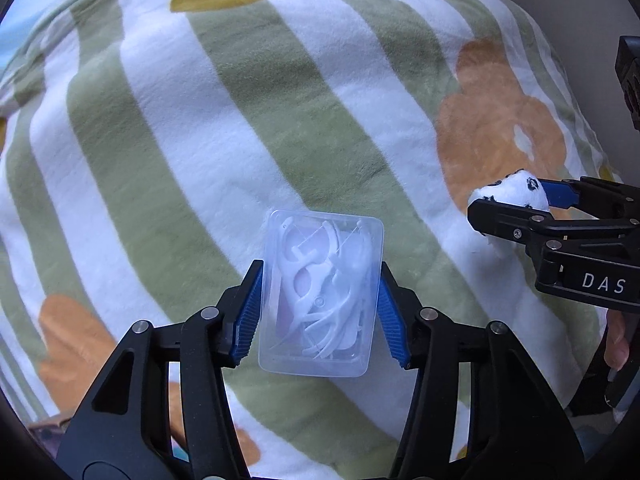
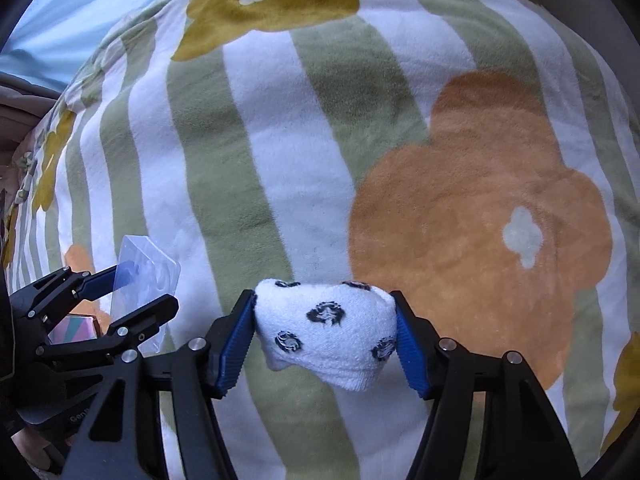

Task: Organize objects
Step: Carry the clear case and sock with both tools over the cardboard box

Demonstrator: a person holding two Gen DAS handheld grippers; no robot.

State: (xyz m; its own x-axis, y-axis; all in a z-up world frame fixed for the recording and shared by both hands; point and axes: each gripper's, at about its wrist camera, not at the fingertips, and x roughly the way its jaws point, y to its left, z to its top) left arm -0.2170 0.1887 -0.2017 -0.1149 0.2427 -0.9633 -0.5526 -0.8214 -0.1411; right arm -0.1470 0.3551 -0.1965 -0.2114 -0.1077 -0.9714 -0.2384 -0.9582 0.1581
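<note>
My left gripper (image 1: 320, 312) is shut on a clear plastic box of white floss picks (image 1: 320, 292), its blue pads pressing the box's two long sides, above the blanket. In the right wrist view the same box (image 2: 146, 280) shows at the left, held by the left gripper (image 2: 132, 292). My right gripper (image 2: 326, 336) is shut on a rolled white sock with dark paw-like marks (image 2: 326, 332), lifted off the blanket. That sock (image 1: 510, 196) also appears at the right of the left wrist view, between the right gripper's fingers (image 1: 516, 204).
A soft blanket (image 2: 280, 160) with green and white stripes and orange and mustard flowers fills both views. A small box with pastel colours (image 2: 76, 328) lies under the left gripper. A hand's fingers (image 1: 616, 340) show at the right edge.
</note>
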